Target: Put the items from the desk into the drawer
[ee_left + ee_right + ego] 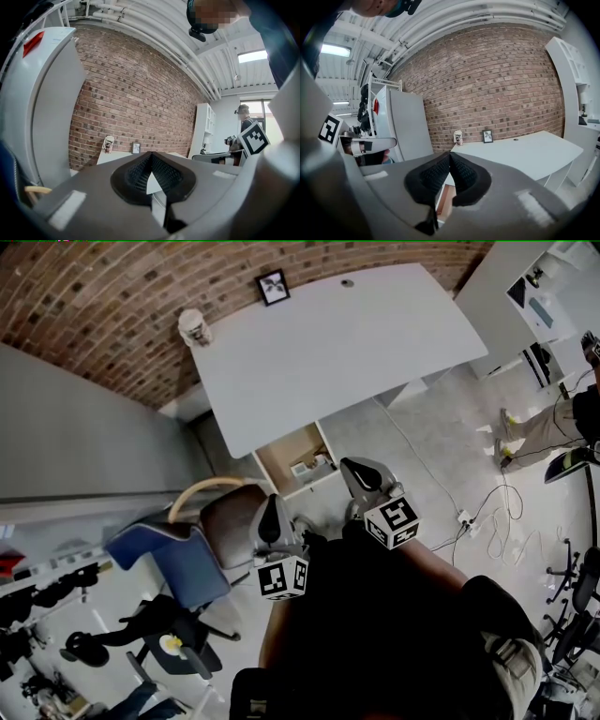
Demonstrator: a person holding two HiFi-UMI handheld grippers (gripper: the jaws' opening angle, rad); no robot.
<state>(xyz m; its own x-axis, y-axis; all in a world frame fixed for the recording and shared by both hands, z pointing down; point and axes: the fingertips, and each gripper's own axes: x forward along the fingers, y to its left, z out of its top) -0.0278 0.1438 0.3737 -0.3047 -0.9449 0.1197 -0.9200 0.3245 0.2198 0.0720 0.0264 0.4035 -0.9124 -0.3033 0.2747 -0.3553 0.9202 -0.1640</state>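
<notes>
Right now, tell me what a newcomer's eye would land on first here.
The big white desk against the brick wall is nearly bare, with a paper cup at its back left corner and a small framed picture further along. Below its near edge an open drawer shows a wood-coloured inside. Nearer the camera, the left hand-held gripper and the right hand-held gripper are both shut and empty.

My left gripper has its black ribbed pads closed tip to tip, with nothing between them. Past them lies the white desk, bearing a patterned cup and, just to its right, a small picture frame, both against the brick wall. A grey panel rises at the left; a white shelf unit and a marker cube show at the right
</notes>
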